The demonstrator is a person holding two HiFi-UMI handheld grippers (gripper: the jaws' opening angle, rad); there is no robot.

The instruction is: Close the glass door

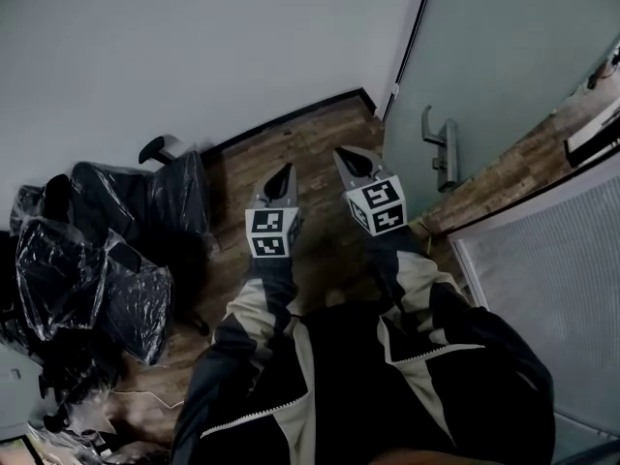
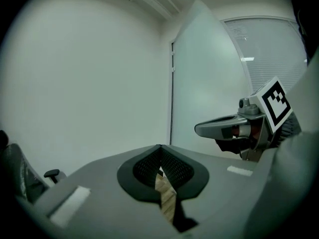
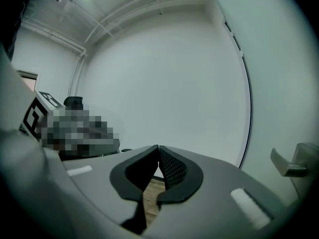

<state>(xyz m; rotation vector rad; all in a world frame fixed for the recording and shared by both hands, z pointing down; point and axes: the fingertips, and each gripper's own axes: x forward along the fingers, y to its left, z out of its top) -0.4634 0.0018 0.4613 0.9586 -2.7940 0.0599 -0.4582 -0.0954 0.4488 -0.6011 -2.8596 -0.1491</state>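
The glass door (image 1: 504, 56) fills the upper right of the head view. It is a pale, frosted grey-green pane, and its left edge meets the white wall (image 1: 174, 46) along a thin dark strip (image 1: 412, 37) in the room's corner. A grey metal lever handle (image 1: 441, 148) sits on a long plate low on the pane. In the left gripper view the same pane stands right of centre, and in the right gripper view the handle shows at the lower right rim, cut off by the frame. No view shows whether the door is latched or ajar. The pale ribbed panel (image 1: 542, 269) at the lower right of the head view runs out of frame, and what it is stays unclear. At the centre of that view the left tool (image 1: 285, 170) and the right tool (image 1: 341, 153) are side by side above the wood-plank floor (image 1: 310, 134), both aimed at the corner. The right one is nearer the handle but apart from it. Each tool's own view shows its jaws clenched tip to tip with nothing between them and only floor showing behind. Dark and pale sleeves (image 1: 262, 308) cover the person's arms, and the hands are hidden. At the left of the head view, clear plastic bags (image 1: 58, 269) wrap dark office chairs (image 1: 145, 197). One armrest (image 1: 153, 147) pokes out, and the crumpled sheen blurs the rest of their shapes.
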